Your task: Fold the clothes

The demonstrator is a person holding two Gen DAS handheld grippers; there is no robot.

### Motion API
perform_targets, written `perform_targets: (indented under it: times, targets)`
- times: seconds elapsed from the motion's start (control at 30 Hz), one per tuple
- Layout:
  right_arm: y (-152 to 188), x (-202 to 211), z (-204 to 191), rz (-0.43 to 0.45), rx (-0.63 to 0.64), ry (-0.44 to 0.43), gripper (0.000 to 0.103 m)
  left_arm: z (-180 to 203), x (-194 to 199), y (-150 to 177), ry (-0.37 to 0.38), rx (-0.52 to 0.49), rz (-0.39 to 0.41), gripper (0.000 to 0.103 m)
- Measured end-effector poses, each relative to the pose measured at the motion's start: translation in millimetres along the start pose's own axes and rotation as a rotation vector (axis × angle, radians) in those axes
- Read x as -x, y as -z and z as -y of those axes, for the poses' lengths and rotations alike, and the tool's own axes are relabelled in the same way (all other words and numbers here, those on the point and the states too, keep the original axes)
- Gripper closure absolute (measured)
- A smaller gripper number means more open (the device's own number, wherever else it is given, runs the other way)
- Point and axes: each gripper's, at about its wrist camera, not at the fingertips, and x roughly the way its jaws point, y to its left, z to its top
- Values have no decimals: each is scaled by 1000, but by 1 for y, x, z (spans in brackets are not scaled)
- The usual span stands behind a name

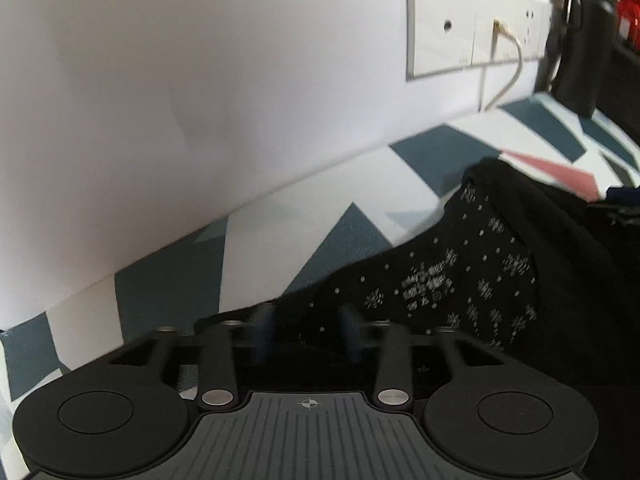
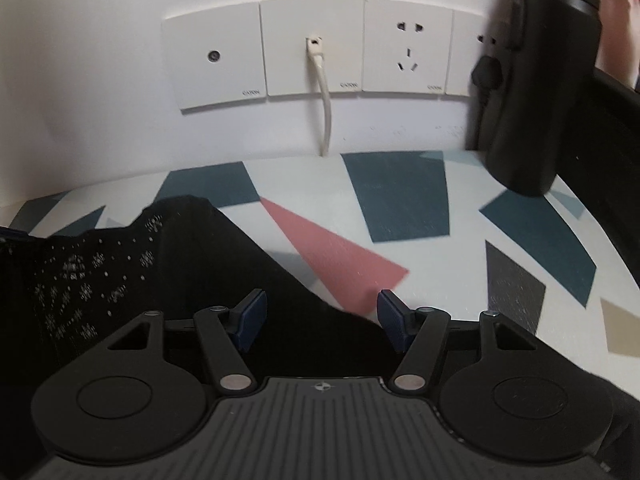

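I judge the fold partly done: the black snowflake-patterned garment (image 2: 120,272) lies doubled on the patterned counter (image 2: 400,200). My right hand-held gripper (image 2: 320,312) gapes wide above its edge, my left hand-held gripper (image 1: 306,332) narrower, neither gripping; tidying remains.

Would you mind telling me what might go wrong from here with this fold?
1. Both grippers, left and right, stand open over the black garment, so a loose fold may slip apart.
2. The bottle stands near the wall; a wide sweep could knock it over.
3. The cable could snag.
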Motion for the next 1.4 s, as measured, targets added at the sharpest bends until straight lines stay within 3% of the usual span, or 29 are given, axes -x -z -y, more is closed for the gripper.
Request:
perform_targets:
  times: [0.07,0.2,0.37,0.57,0.67,0.7,0.77,0.8,0.83,0.97,1.07,1.17,1.27,1.3,1.33,1.4]
  targets:
    - [1,-1,0,-2,-6,-3,41,-1,-2,1,-4,3,-6,66]
    - [0,-2,0,-3,-16,-7,39,-11,-8,2,-9,71,-4,93]
    - [-1,-4,-1,-5,-10,-3,39,-18,-10,3,6,119,20,98]
    - [-2,-6,-2,-7,-3,1,38,-53,-22,-11,62,449,75,101]
    - [-3,-8,-5,-11,-5,2,38,-63,-33,-14,68,527,92,103]
    - [-4,-8,-6,-11,-6,1,38,-65,-35,-13,58,540,97,99]
    - [-6,-7,-7,-1,-3,6,38,-69,-34,-10,41,557,112,76]
    - [-6,-6,-7,5,-2,8,38,-69,-28,-7,36,549,128,54]
    - [-7,-5,-7,15,1,9,38,-69,-21,-5,31,540,144,45]
    - [-8,0,-9,61,39,-16,39,-64,6,10,12,479,180,42]
    - [-10,-4,-15,56,97,-41,48,-61,21,32,8,447,141,37]
    - [-15,-13,-24,0,125,-47,52,-63,31,60,-42,438,91,22]
    - [-16,-17,-33,-12,177,-36,52,-67,39,86,-70,468,47,21]
    - [-16,-17,-35,-13,190,-36,57,-67,41,92,-67,481,36,25]
    - [-17,-17,-37,-13,203,-36,77,-66,43,98,-71,490,24,28]
    - [-20,-19,-37,-28,183,-29,96,-64,48,109,-100,498,9,30]
